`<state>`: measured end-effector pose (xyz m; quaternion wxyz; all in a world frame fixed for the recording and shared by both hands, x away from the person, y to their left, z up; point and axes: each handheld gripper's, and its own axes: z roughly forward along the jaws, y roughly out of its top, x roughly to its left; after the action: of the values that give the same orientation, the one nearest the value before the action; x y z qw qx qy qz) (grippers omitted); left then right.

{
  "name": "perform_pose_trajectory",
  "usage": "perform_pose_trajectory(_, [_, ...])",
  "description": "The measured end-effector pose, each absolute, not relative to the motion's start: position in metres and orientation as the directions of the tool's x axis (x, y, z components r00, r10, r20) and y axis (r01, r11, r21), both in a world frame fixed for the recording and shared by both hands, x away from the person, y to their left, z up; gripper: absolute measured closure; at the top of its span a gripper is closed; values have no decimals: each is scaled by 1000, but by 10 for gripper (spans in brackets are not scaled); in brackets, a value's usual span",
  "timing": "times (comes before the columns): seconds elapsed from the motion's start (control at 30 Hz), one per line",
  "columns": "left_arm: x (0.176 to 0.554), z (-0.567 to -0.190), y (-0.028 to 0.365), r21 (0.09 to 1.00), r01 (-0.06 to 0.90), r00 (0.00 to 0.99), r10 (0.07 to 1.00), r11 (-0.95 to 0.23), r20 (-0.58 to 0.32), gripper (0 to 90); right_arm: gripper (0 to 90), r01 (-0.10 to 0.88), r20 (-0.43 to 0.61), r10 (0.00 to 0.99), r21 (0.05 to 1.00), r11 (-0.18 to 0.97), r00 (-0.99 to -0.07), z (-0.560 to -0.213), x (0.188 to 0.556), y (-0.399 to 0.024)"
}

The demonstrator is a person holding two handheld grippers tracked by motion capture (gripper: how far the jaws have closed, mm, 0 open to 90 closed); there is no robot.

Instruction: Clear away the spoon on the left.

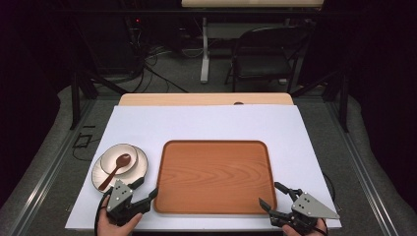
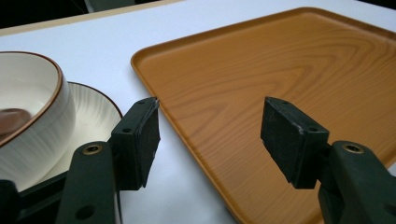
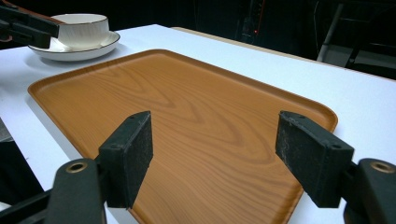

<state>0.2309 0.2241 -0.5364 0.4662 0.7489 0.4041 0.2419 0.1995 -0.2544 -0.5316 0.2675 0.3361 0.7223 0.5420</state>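
Left gripper (image 1: 144, 190) and right gripper (image 1: 275, 195): jaws spread wide, nothing held, at near corners of wooden tray (image 1: 216, 177).

Flat wooden tray (image 1: 215, 177) mid-table, bare; white bowl (image 1: 119, 158) with brown spoon (image 1: 116, 169) on saucer (image 1: 98, 177) leftward

The tray (image 1: 215, 177) looks wood-grained and smooth (faintly glossy), the bowl (image 2: 28, 116) glazed ceramic, finely ribbed.
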Motion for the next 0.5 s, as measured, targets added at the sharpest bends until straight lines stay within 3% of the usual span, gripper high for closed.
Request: perform_pose_trajectory(0.5, [234,-539,236,885,436,511,854,-163,-95,385,274,182,-41,769,962,203,-638,-531,199,-251])
